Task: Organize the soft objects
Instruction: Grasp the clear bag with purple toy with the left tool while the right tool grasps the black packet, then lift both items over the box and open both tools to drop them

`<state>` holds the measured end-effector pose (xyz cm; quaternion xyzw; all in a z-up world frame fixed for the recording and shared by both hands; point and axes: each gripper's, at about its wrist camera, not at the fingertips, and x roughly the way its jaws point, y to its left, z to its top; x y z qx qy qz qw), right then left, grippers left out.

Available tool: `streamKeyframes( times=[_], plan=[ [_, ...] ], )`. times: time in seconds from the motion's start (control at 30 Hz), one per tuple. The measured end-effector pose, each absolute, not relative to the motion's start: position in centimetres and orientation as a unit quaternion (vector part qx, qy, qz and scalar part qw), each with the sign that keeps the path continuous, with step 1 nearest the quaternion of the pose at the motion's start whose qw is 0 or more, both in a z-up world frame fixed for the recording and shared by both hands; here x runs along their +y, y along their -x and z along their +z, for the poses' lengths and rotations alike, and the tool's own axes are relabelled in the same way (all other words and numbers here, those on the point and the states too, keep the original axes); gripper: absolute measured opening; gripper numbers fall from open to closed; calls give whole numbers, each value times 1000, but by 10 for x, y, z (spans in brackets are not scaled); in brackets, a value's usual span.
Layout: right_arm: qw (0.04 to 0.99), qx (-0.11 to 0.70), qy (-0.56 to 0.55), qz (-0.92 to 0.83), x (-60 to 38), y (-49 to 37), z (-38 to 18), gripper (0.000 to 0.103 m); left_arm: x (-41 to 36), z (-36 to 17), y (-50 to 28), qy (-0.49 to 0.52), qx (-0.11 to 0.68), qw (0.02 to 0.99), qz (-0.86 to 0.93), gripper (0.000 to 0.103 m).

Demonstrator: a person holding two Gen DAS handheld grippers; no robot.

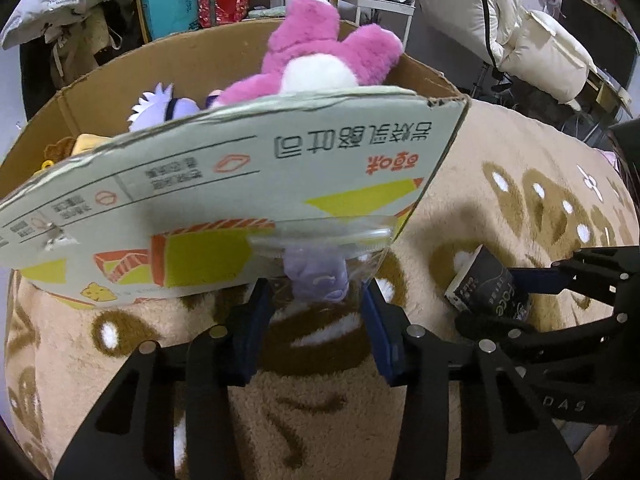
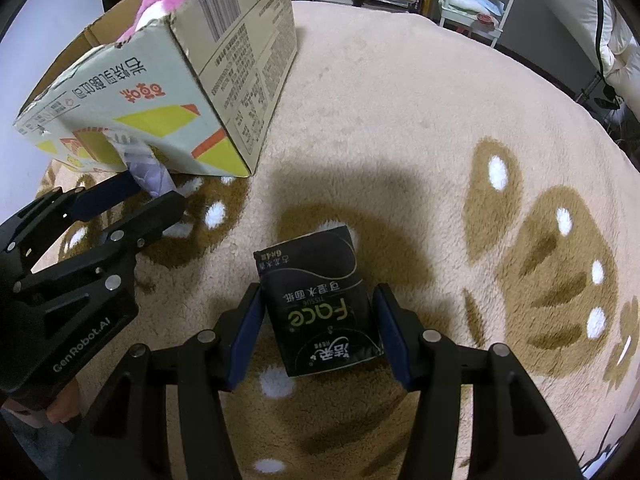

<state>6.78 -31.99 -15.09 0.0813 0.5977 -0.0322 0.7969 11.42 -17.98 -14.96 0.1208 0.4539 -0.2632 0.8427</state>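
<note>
Beige fleece blanket [image 2: 400,120] with brown paw prints lay under everything, a cardboard box [image 1: 240,168] standing on it with a pink plush [image 1: 320,52] inside (other toys beside it). Left gripper [image 1: 316,300] stood spread, a lilac item in a clear bag [image 1: 320,276] between its fingers against the box. Right gripper [image 2: 320,320] was released around a black tissue pack [image 2: 320,300] lying on the blanket.

Pink plush toy [image 1: 320,48], black tissue pack [image 2: 320,300] (white lettering), beige brown-patterned blanket [image 2: 400,120]
</note>
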Motion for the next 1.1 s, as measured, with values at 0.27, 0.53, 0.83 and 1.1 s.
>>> streamKeyframes(
  times=[0.27, 0.53, 0.83, 1.1],
  plan=[
    [814, 573, -94, -17, -322, -65, -139, 58, -161, -141, -111, -112, 446, 854, -243, 43],
    [822, 559, -110, 9, -319, -65, -136, 34, -146, -132, -103, -108, 433, 865, -230, 43],
    [810, 577, -105, 21, -307, -66, -143, 54, -120, -113, -90, -97, 411, 880, -218, 43],
    [795, 602, -70, 27, -294, -78, -159, 56, -95, -91, -83, -73, 383, 897, -206, 43]
  ],
)
